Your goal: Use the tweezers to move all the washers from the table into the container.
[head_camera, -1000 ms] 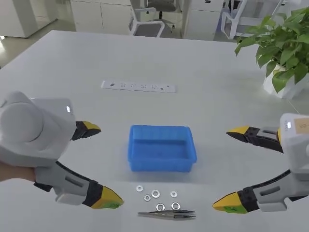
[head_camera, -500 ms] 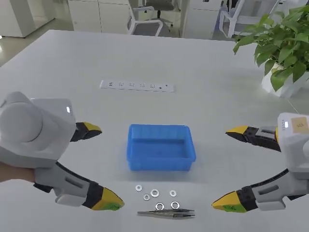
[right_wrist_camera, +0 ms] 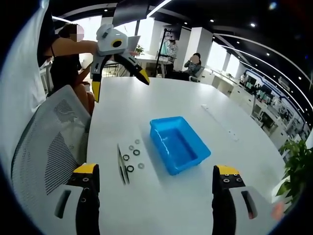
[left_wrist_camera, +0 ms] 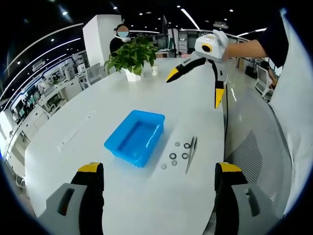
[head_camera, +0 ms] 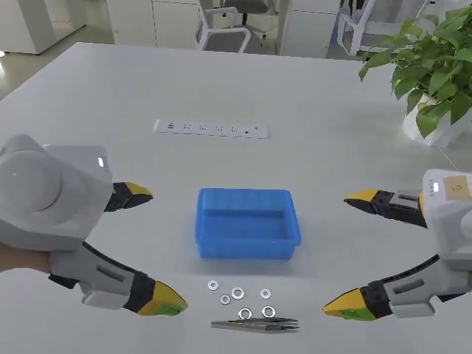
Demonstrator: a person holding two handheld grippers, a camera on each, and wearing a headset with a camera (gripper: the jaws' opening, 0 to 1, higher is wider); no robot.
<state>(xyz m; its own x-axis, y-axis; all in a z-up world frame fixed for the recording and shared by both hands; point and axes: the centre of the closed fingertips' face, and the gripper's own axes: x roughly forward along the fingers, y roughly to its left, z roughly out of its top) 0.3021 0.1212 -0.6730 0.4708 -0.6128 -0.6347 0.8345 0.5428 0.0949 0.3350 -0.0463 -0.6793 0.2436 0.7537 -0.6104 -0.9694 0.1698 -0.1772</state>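
Open office room with rows of desks and ceiling lights; office chairs (head_camera: 221,29) stood past the far edge. Big white table (head_camera: 332,147), mostly bare. Plant (head_camera: 431,66) in a white pot at its far right corner.

Left gripper (head_camera: 161,248) hovered over the table left of the bin, jaws spread wide, holding nothing. Right gripper (head_camera: 341,254) hovered right of the bin, jaws also wide and holding nothing. Both were well apart from the tweezers.

Blue bin (head_camera: 245,249) sat mid-table, open, with nothing visible inside. White power strip (head_camera: 212,129) lay beyond it, well apart.

Tweezers (head_camera: 254,324) lay flat on the table near the front edge, in front of the bin. Six washers (head_camera: 237,293) lay loose on the table between the bin and the tweezers; the two nearest sat just beside the tweezers.

Left gripper view added a person (left_wrist_camera: 122,41) standing behind the plant, and the operator's arm holding the right gripper. Right gripper view added a grey mesh chair back (right_wrist_camera: 49,147) beside the table and seated people (right_wrist_camera: 194,61) at far desks.
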